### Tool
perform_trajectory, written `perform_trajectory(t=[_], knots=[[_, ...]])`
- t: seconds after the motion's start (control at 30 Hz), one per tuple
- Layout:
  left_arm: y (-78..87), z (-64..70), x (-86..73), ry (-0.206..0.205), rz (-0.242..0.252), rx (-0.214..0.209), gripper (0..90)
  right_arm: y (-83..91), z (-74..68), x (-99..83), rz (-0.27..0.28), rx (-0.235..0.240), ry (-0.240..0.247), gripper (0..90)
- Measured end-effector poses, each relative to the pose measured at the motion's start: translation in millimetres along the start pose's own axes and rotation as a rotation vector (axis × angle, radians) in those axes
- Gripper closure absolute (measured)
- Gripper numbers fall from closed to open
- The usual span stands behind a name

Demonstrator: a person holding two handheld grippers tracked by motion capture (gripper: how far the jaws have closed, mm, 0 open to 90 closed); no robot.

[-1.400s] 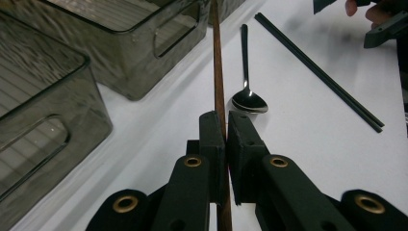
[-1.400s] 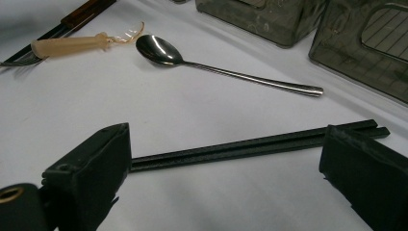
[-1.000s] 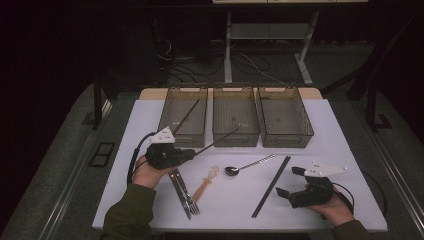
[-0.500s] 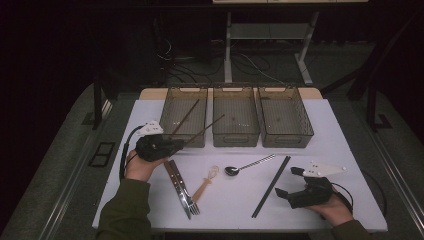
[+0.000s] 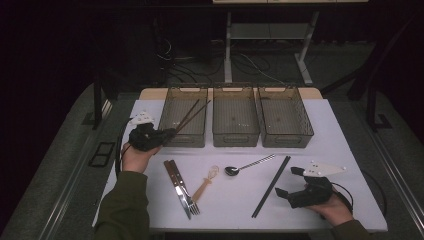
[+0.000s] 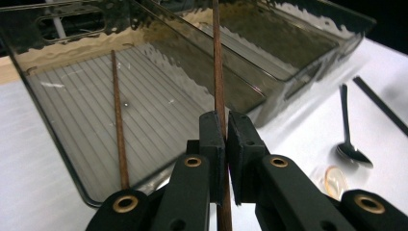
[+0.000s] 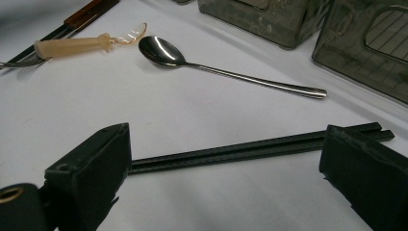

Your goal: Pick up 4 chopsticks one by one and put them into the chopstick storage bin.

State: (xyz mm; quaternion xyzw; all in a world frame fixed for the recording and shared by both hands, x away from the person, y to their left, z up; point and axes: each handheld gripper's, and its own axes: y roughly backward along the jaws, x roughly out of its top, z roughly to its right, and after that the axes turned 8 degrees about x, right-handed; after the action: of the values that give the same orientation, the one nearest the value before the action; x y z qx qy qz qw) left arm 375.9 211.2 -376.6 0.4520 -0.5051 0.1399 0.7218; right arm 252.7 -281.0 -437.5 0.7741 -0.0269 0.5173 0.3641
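1. Sorting cutlery into bins, by the look of it: brown chopsticks (image 5: 189, 116) being lowered into the left bin (image 5: 170, 131), tips reaching over its near wall toward the far end.
2. Left gripper (image 5: 161, 135) closed tight on one brown chopstick (image 6: 219, 82), which runs up between the jaws; second brown chopstick (image 6: 119, 125) lying slanted beside it inside the bin, apart from the jaws as far as the left gripper view tells.
3. Right gripper (image 5: 289, 181) resting on the white table (image 5: 350, 165) with jaws spread wide, nothing between them; black chopsticks (image 7: 231, 153) lying flat across the gap, well beyond the fingertips, not touched.
4. Next move, as a judgement: tilt the held stick down until it lies in the bin, then ease the jaws apart and pull back without dragging it out; care needed so its tail clears the near wall.
5. After that, likely a close of the wide jaws on the black pair, low to the table and square across both sticks.
6. Count: three bins in a row, with the middle bin (image 5: 235, 131) and right bin (image 5: 295, 135) apparently bare; two brown chopsticks; two black chopsticks.
7. Also one steel spoon (image 5: 248, 165), one small clear fork with a pale handle (image 5: 206, 183), and one knife and one fork with brown handles (image 5: 181, 186) lying side by side.
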Motion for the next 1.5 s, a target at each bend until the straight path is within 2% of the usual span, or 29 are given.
perform_trajectory(t=[0.17,0.37,0.5,0.77,1.17,1.5], knots=[[-4.0,-9.6,4.8,0.024,0.004,0.032,84.7,0.0,-0.1,-0.1,0.000,-0.002,-0.002,4.4],[-11.4,-14.6,15.6,0.013,-0.013,0.063,84.7,-0.1,0.3,-0.3,0.001,-0.002,-0.004,4.4],[-16.6,-16.7,20.6,0.028,-0.017,0.079,84.7,0.4,0.4,-0.5,0.001,-0.003,-0.007,4.4],[-28.4,-19.4,30.9,0.028,-0.034,0.100,84.7,0.9,0.2,-0.5,0.004,-0.004,-0.009,4.4],[-54.8,-27.2,40.8,0.075,-0.054,0.124,84.7,1.5,-0.1,-0.7,0.004,-0.004,-0.007,4.4],[-75.4,-32.3,47.6,0.085,-0.103,0.168,84.7,1.7,-0.2,-0.7,0.005,-0.001,-0.004,4.4]])
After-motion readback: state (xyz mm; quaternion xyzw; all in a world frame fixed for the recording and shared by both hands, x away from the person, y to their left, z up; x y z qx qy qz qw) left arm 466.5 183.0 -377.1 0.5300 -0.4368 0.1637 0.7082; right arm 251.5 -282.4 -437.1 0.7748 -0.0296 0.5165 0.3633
